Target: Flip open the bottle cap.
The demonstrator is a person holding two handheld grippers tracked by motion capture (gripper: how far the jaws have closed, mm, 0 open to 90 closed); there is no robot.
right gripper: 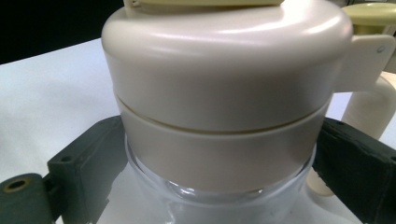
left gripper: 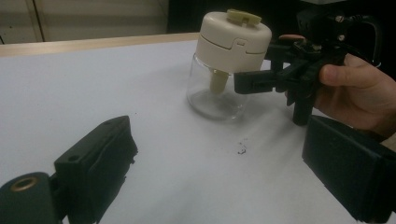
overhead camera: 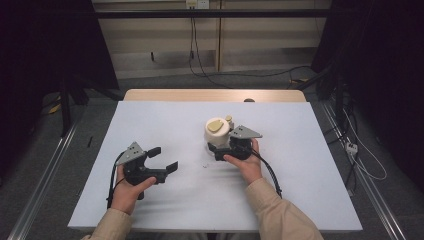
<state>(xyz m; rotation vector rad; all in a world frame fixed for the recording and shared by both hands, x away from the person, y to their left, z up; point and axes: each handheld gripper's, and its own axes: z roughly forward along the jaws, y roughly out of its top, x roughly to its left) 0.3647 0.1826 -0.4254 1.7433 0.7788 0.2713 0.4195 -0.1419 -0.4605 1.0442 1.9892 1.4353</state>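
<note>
My fingers are spread apart on the left gripper [overhead camera: 162,159], while the right gripper [overhead camera: 218,148] is closing its fingers around a glass jar [overhead camera: 218,132] with a cream lid. From above, I am holding both over the white table [overhead camera: 150,120]; the jar is standing upright near the middle, just ahead of my right hand [overhead camera: 246,162], well apart from my left hand [overhead camera: 127,190].

In the left gripper view, my own jaws are gaping over bare table, and the jar [left gripper: 224,70] is standing beyond them, one right finger [left gripper: 254,81] lying against its glass.

In the right gripper view, my jaws are sitting on either side of the jar [right gripper: 224,107], against its glass just below the lid.
</note>
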